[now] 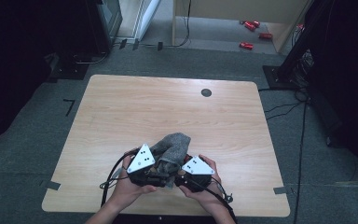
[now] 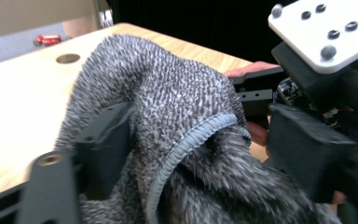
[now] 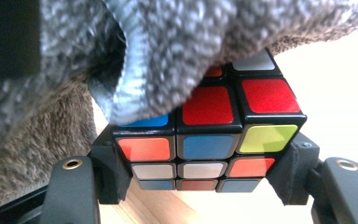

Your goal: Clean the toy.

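On our wooden desk (image 1: 121, 107), our right claw (image 3: 200, 186) pinches a cube (image 3: 214, 140); our left claw (image 2: 135, 154), jaws spread, has one jaw inside the sock (image 2: 177, 102).

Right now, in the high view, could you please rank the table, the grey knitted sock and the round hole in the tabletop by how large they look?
1. table
2. grey knitted sock, partly hidden behind the two tools
3. round hole
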{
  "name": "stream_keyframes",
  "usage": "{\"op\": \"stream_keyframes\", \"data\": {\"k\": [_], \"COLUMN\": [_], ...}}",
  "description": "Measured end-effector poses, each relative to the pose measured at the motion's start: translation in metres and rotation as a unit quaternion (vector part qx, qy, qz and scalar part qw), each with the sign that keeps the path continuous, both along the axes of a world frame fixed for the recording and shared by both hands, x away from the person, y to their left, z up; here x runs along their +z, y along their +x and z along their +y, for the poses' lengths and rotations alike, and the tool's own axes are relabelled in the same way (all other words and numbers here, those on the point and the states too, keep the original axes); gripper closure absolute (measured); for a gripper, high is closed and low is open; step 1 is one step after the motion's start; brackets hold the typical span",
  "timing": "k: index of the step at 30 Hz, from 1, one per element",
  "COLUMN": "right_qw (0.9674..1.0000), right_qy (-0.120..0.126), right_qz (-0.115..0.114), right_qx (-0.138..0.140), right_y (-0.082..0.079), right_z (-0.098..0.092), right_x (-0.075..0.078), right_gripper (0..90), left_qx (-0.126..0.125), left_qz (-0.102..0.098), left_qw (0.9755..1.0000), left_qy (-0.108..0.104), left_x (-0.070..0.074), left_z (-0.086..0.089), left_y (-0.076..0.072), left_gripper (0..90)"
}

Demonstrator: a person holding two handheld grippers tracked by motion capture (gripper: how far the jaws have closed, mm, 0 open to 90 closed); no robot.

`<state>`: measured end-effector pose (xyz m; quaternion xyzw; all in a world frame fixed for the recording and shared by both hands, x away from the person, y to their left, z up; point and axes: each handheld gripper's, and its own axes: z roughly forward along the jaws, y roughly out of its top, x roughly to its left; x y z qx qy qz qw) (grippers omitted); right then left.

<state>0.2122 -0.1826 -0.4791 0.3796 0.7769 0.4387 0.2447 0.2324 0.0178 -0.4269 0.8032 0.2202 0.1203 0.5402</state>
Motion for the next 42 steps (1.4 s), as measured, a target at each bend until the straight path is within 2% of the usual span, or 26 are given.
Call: {"op": "stream_keyframes", "data": {"k": [3,5,9,10,12,17,20,22,23,25,26,28,29,33,35,37,40,42], "right_qw": [1.0,1.0,0.9999,0.9999,0.9999,0.9998,0.9998,0.9998,0.9998,0.9999,0.9999,0.9999,0.9999,0.9998,0.9998,0.9999,0.9998,0.9997], "right_qy": [0.0,-0.004,-0.011,-0.012,-0.016,-0.022,-0.022,-0.018,-0.015,-0.012,-0.009,-0.011,-0.014,-0.019,-0.014,-0.007,-0.007,-0.015], "right_qz": [-0.001,-0.004,-0.005,-0.004,-0.001,0.002,0.0,-0.006,-0.007,-0.009,-0.009,-0.009,-0.009,-0.009,-0.011,-0.012,-0.013,-0.015], "right_qx": [0.001,0.002,0.003,0.002,0.0,0.002,0.004,0.006,0.008,0.007,0.007,0.005,0.003,0.003,0.004,0.007,0.01,0.008], "right_y": [-0.001,-0.002,-0.002,-0.002,-0.002,-0.002,-0.003,-0.004,-0.004,-0.005,-0.005,-0.005,-0.006,-0.007,-0.007,-0.007,-0.008,-0.008], "right_z": [0.0,0.002,0.004,0.004,0.005,0.008,0.008,0.007,0.007,0.007,0.007,0.008,0.008,0.007,0.007,0.007,0.009,0.009], "right_x": [0.0,0.0,-0.001,-0.002,-0.003,-0.005,-0.003,-0.002,-0.002,-0.001,0.0,0.0,0.0,0.0,0.001,0.002,0.003,0.002], "right_gripper": [34.7,34.7,34.7,34.7,34.7,34.7,34.7,34.7,34.7,34.7,34.7,34.7,34.7,34.8,34.7,34.7,34.7,34.8], "left_qx": [-0.004,-0.007,-0.022,-0.018,-0.012,0.026,0.054,0.059,0.054,0.017,0.009,0.02,0.025,0.044,0.027,-0.002,-0.043,-0.036], "left_qz": [0.01,0.005,-0.031,-0.033,-0.021,-0.006,0.016,0.024,0.026,0.025,0.016,-0.008,-0.004,0.022,0.03,0.025,0.02,0.018], "left_qw": [0.9999,0.9997,0.9976,0.9972,0.9976,0.9973,0.9969,0.9968,0.9973,0.9992,0.9993,0.9978,0.9975,0.9974,0.9986,0.9994,0.9983,0.9982], "left_qy": [0.013,0.023,0.059,0.066,0.065,0.068,0.056,0.048,0.043,0.027,0.032,0.062,0.066,0.053,0.032,0.024,0.035,0.045], "left_x": [-0.003,-0.005,-0.007,-0.008,-0.008,-0.009,-0.007,-0.006,-0.005,-0.002,-0.001,-0.001,-0.001,-0.001,0.001,0.003,0.001,-0.001], "left_z": [-0.001,-0.003,-0.012,-0.013,-0.01,0.002,0.013,0.016,0.016,0.012,0.007,-0.002,-0.003,0.007,0.011,0.007,-0.007,-0.01], "left_y": [0.002,0.001,-0.007,-0.007,-0.003,0.008,0.015,0.016,0.015,0.008,0.004,-0.003,-0.003,0.006,0.007,0.001,-0.008,-0.009], "left_gripper": [45.7,56.7,67.9,70.1,73.1,75.1,74.9,75.2,75.4,75.3,75.1,74.3,74.3,74.6,75.2,75.6,75.6,75.6]}}
